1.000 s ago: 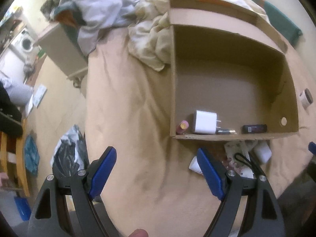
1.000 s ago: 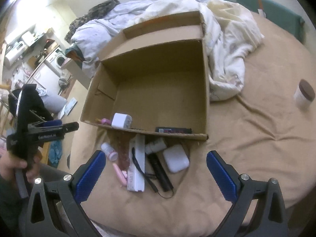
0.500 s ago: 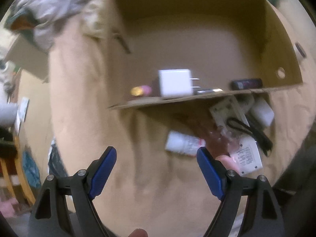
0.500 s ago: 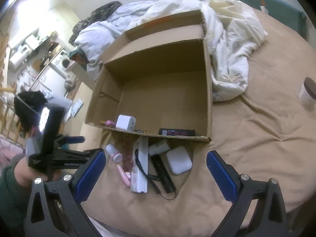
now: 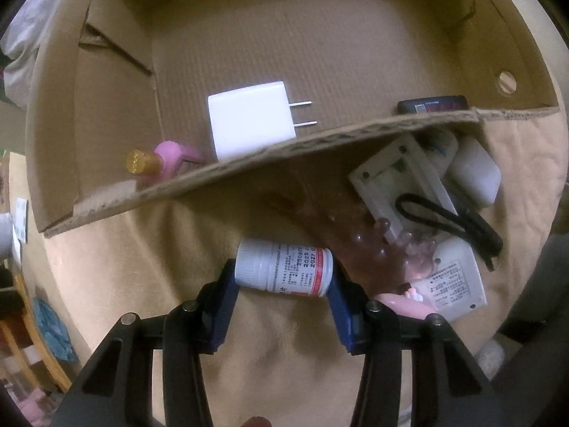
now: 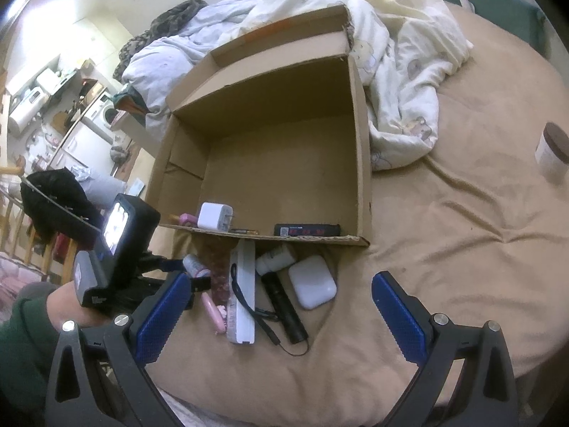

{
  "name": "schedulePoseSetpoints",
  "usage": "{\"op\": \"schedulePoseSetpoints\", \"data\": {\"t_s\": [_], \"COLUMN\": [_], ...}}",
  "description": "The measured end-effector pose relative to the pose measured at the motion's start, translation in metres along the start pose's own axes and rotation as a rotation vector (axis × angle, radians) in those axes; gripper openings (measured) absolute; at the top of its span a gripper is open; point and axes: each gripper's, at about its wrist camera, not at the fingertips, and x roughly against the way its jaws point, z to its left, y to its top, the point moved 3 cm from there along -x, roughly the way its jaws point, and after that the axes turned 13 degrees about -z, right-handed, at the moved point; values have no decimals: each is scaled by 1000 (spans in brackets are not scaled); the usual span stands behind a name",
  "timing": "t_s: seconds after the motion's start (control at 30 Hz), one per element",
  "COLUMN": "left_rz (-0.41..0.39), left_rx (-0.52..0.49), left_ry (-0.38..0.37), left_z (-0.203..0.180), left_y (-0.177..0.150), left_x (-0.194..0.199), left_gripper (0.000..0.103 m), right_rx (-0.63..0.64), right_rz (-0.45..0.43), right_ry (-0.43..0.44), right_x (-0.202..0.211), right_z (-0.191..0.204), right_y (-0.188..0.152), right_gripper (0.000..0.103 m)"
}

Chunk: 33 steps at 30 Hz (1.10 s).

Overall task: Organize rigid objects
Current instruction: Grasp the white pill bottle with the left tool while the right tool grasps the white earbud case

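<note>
The left gripper [image 5: 282, 286] points straight down at the bed [image 6: 462, 249], its jaws closing on a white pill bottle [image 5: 284, 267] with a red band — the blue pads sit against the cap end and the base end. The bottle lies on its side on the tan cover, just outside the front wall of the cardboard box [image 6: 359, 142]. Beside it lie a white flat device [image 5: 402, 181], a black cord [image 5: 448, 217] and a white case [image 5: 476, 174]. Inside the box are a white charger [image 5: 249, 121], a pink item [image 5: 170, 156] and a dark stick [image 5: 434, 104]. The right gripper [image 6: 281, 315] hovers over the bed near the pile — jaws wide apart, nothing between them.
</note>
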Motion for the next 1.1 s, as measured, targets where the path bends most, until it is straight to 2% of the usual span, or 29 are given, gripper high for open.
{"op": "schedulePoseSetpoints", "data": {"t_s": [0.13, 0.27, 0.3, 0.37, 0.43, 0.57, 0.67, 0.97, 1.1], "left_rz": [-15, -80, -95, -127, -139, -128, -134, -156, -142], "left_rx": [49, 98, 113, 134, 141, 194, 196, 178, 178], "left_ry": [15, 46, 42, 50, 63, 57, 85, 59, 61], "left_z": [4, 7, 8, 11, 15, 27, 31, 18, 17], "left_y": [2, -1, -2, -6, -9, -15, -14, -8, -7], "left_x": [13, 55, 63, 77, 82, 77, 77, 80, 77], "left_gripper": [44, 44, 44, 44, 44, 44, 44, 44, 44], "right_rx": [-40, -71, -83, -124, -103, -3, 81, 174, 228], "right_rz": [33, 168, 210, 269, 295, 295, 312, 371, 372], "right_ry": [-11, -50, -30, 11, -21, -78, -142, -227, -251], "right_x": [-6, -32, -41, -58, -70, -83, -95, -128, -134], "right_z": [-10, -25, -25, -27, -27, -14, -8, -8, -2], "right_y": [-2, -15, -19, -25, -29, -28, -32, -45, -48], "right_gripper": [103, 102, 88, 75, 66, 65, 65, 65, 60]}}
